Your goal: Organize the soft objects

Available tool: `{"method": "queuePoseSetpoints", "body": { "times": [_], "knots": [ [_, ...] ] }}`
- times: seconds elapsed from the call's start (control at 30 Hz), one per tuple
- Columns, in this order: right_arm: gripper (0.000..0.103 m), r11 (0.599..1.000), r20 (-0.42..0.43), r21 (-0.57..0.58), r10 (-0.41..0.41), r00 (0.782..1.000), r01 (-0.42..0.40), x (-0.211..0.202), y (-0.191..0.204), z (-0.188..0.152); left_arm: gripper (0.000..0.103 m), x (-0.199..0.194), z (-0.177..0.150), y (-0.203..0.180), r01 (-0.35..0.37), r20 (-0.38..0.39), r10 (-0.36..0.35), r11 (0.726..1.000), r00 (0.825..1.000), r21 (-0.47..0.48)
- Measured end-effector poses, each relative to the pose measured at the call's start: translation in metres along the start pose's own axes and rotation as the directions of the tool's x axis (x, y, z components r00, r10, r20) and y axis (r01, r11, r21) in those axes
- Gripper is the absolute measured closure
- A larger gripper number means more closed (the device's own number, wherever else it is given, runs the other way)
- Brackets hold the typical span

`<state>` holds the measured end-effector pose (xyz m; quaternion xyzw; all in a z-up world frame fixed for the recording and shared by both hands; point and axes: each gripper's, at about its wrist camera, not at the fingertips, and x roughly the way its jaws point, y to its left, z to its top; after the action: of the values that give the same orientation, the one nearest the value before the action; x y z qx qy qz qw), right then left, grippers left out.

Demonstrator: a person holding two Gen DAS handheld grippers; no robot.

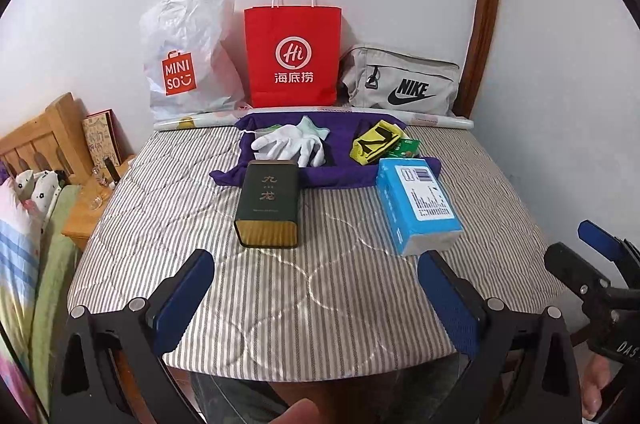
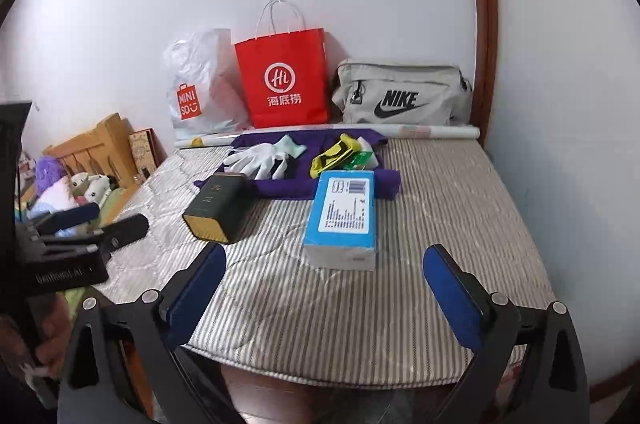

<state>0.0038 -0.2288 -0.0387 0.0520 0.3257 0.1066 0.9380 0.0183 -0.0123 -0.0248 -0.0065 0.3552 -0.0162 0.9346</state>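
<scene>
**Both grippers spread wide and empty over the striped mattress**

The left gripper (image 1: pixel 314 278) and right gripper (image 2: pixel 324 274) stand fully spread, holding and touching nothing. Ahead of the left one lies a dark green tin (image 1: pixel 269 203); ahead of the right, a blue box (image 2: pixel 344 216). Beyond both, white gloves (image 1: pixel 290 143) and a yellow sock (image 1: pixel 376 141) lie limp on a purple cloth (image 1: pixel 340 177). Only the right view shows plush toys (image 2: pixel 86 183) far left.

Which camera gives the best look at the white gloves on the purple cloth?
The left wrist view: the white gloves lie nearly centred, fingers spread on the purple cloth. In the right wrist view the gloves are smaller, seen at a slant, with the dark green tin just in front.
</scene>
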Motion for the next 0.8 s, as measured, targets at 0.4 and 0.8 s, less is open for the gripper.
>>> {"method": "queuePoseSetpoints", "body": {
  "times": [0.4, 0.8],
  "knots": [
    [0.005, 1.000, -0.006, -0.020, -0.014, 1.000, 0.013, -0.014, 0.002, -0.006, 0.000, -0.023, -0.009, -0.011, -0.050, 0.046, 0.050, 0.999, 0.998, -0.005],
    [0.005, 0.998, 0.008, -0.054, -0.016, 1.000, 0.016, -0.024, 0.014, -0.006, 0.000, -0.032, -0.014, -0.006, -0.042, 0.055, 0.043, 0.999, 0.998, -0.028]
  ]
}}
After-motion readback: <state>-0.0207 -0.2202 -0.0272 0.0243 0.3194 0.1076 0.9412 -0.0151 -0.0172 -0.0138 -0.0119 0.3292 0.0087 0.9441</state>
